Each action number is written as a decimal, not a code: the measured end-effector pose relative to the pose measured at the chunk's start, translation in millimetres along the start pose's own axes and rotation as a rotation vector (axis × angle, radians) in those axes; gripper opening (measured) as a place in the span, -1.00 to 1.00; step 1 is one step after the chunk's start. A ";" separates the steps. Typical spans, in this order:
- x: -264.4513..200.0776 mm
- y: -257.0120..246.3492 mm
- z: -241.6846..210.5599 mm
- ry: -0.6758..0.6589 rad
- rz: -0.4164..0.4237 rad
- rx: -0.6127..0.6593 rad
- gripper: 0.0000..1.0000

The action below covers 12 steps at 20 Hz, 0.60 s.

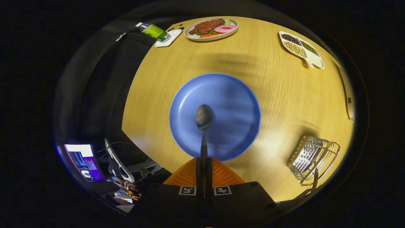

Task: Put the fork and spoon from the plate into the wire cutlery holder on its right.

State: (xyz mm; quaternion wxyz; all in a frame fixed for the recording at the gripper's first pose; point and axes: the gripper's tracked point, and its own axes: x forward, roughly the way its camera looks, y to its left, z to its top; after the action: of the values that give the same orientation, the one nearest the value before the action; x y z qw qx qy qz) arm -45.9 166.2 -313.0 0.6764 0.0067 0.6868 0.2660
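Pressed fingers (204, 172) pinch the spoon (204, 117) by its handle above the blue plate (234, 95); next, carry it right of the plate, into the wire holder (311, 160).

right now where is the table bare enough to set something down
Bare wood lies between the round blue plate and the white divided tray of beans, and from the plate toward the wire cutlery holder. The far edge is crowded: food plate, green bottle. The gripper holds the metal spoon above the plate.
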 end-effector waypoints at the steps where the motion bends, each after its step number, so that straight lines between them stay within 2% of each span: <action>1: -9.2 -2.9 0.2 -0.006 0.003 0.003 -0.90; 8: -96.5 -31.2 -15.0 -0.048 0.034 0.019 -0.89; 12: -142.7 -63.0 -39.7 -0.040 0.000 0.014 -0.89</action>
State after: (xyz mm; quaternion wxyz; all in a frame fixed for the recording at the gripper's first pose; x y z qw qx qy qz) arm -48.7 45.3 -206.8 0.6899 0.0168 0.6751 0.2608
